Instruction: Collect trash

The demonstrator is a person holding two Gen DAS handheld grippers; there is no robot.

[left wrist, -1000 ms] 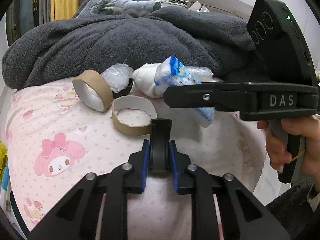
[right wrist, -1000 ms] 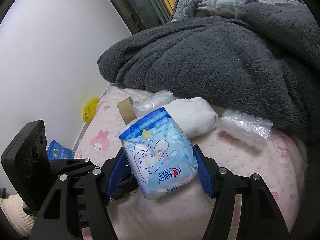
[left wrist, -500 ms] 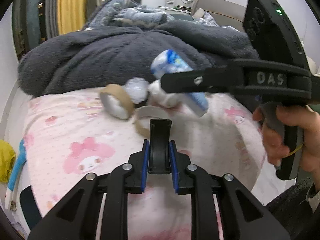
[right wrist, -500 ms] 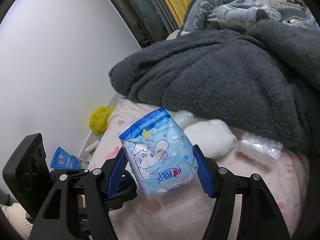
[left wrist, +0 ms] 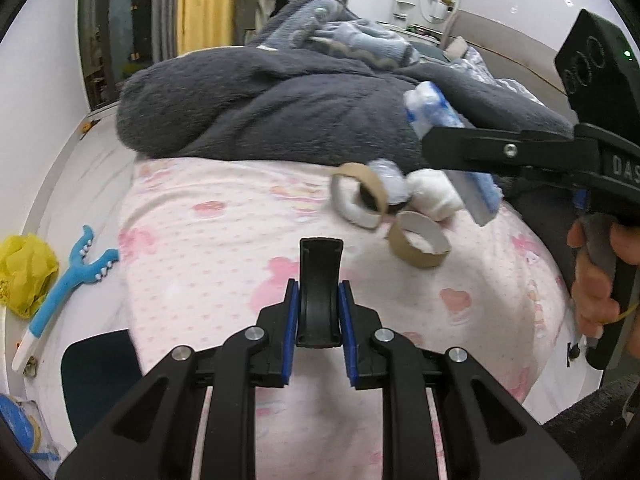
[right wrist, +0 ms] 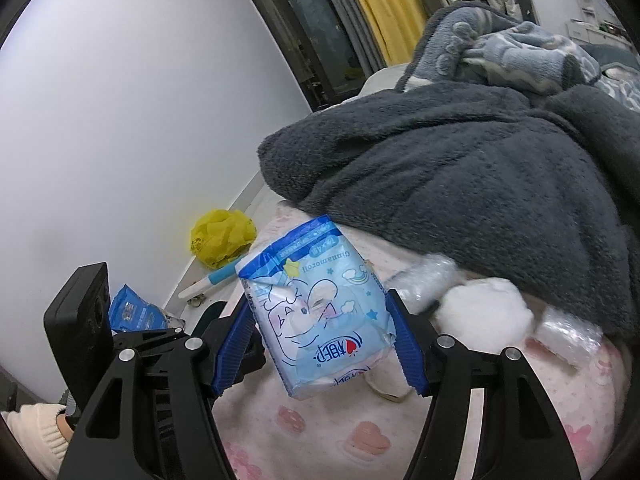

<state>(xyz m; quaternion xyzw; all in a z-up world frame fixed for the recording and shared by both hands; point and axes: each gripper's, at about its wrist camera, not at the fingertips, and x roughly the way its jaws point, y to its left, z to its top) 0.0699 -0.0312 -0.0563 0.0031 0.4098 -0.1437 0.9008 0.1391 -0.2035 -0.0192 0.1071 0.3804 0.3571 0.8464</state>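
I keep both grips firm — right gripper (right wrist: pixel 320 320) pinching the tissue pack (right wrist: pixel 316 312), left gripper (left wrist: pixel 319 312) clamped on the black ring (left wrist: pixel 320 280) — and carry toward the yellow bag (left wrist: pixel 24 272) at 9 o'clock.

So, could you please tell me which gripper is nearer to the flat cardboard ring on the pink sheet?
Left. The left gripper, shut on a black curved piece, hangs just in front of the cardboard ring; the right gripper is above and beyond it, holding the blue packet.
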